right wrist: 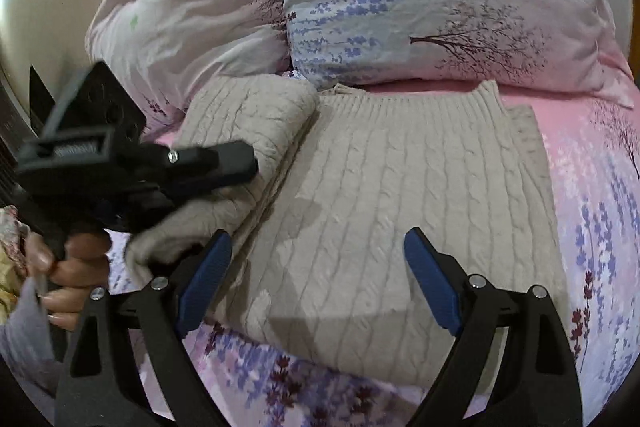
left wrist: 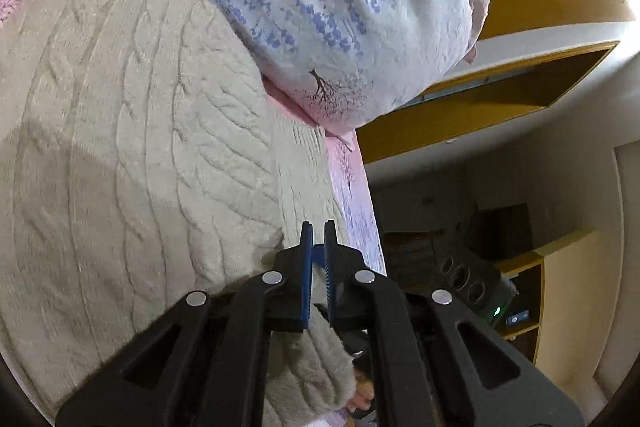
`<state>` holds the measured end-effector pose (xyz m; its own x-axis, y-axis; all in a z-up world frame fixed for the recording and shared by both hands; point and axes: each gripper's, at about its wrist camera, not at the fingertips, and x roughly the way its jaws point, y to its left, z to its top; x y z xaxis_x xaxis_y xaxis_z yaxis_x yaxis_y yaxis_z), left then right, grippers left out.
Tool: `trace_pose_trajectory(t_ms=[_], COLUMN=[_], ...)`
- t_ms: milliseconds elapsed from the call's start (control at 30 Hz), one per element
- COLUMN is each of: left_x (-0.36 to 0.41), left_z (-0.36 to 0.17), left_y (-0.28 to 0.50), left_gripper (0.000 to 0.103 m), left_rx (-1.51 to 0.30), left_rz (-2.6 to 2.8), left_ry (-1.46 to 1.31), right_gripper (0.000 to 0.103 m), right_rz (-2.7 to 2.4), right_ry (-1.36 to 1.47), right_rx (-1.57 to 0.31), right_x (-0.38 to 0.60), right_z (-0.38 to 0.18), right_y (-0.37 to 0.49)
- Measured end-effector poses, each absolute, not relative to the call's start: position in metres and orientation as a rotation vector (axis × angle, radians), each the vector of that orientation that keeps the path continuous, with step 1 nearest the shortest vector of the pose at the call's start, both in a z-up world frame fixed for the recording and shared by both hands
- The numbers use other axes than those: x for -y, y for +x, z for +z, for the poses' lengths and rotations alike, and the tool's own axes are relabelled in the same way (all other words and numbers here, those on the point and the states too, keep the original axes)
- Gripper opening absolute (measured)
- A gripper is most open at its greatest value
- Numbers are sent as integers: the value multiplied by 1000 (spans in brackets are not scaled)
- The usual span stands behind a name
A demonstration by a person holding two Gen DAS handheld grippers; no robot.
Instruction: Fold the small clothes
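Sweater (right wrist: pixel 360 195) is lying on the bed (right wrist: pixel 592 195), body just ahead of the right gripper (right wrist: pixel 318 267), whose jaws are standing wide, holding nothing. Left gripper (left wrist: pixel 318 227) is sitting pressed together; sleeve pinch unclear. Step: sleeve fold-in. Next prob. needs smoothing.

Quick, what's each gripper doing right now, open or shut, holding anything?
Left gripper: shut, nothing visibly between its tips.
Right gripper: open, empty, over the sweater.

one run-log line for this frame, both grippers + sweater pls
left gripper: shut, empty | right gripper: open, above beige cable-knit sweater | sweater: on pink floral bedsheet, one side folded over
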<state>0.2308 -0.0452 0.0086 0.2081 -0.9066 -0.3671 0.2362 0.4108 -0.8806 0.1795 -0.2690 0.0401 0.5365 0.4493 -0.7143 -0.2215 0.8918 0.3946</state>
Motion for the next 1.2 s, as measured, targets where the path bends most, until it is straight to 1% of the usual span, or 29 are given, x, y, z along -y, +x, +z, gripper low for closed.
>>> trace_pose_trajectory(t_ms=[67, 100, 133, 167, 200, 233, 300, 433, 533, 600, 633, 700, 800, 933, 967, 1000, 1033, 1133, 1200], left_x=[34, 25, 15, 4, -13, -28, -47, -72, -66, -60, -55, -46, -36, -36, -37, -37, -38, -36, -34], left_z=[19, 28, 37, 44, 53, 59, 61, 41, 26, 17, 14, 9, 4, 4, 5, 5, 5, 6, 7], left_y=[225, 221, 218, 217, 213, 209, 208, 212, 216, 217, 217, 216, 215, 213, 213, 213, 213, 215, 219], left_gripper=[6, 7, 19, 50, 66, 79, 79, 79, 79, 79, 79, 78, 75, 73, 73, 73, 73, 74, 80], left_rx=[-1021, -989, -955, -919, -871, -821, -799, -886, -950, -988, -998, -1014, -1032, -1027, -1029, -1031, -1033, -1038, -1045], left_rz=[-924, -919, -905, -870, -790, -701, -606, -517, -492, -500, -513, -535, -550, -555, -554, -552, -548, -541, -544], left_ry=[-769, -757, -745, -728, -698, -659, -604, -614, -574, -559, -554, -543, -532, -536, -538, -535, -532, -546, -567], right_gripper=[87, 85, 83, 79, 75, 74, 67, 62, 60, 54, 52, 52, 51, 51, 41, 26, 21, 18, 17], right_rz=[447, 471, 510, 541, 573, 592, 612, 592, 607, 612, 620, 627, 619, 628, 629, 628, 630, 628, 614], right_ry=[349, 395, 470, 529, 596, 638, 688, 712, 742, 736, 726, 713, 713, 686, 680, 678, 685, 649, 616], right_rx=[-927, -931, -937, -941, -953, -970, -1005, -1073, -1081, -1095, -1099, -1100, -1122, -1136, -1134, -1140, -1139, -1093, -1057], right_x=[275, 278, 280, 281, 280, 279, 272, 252, 245, 241, 238, 235, 230, 215, 210, 206, 205, 202, 206], right_z=[42, 42, 42, 42, 40, 38, 33, 20, 17, 16, 17, 18, 14, 13, 13, 12, 10, 16, 26], right_y=[183, 183, 186, 188, 194, 200, 208, 225, 231, 233, 232, 233, 239, 247, 249, 251, 252, 248, 244])
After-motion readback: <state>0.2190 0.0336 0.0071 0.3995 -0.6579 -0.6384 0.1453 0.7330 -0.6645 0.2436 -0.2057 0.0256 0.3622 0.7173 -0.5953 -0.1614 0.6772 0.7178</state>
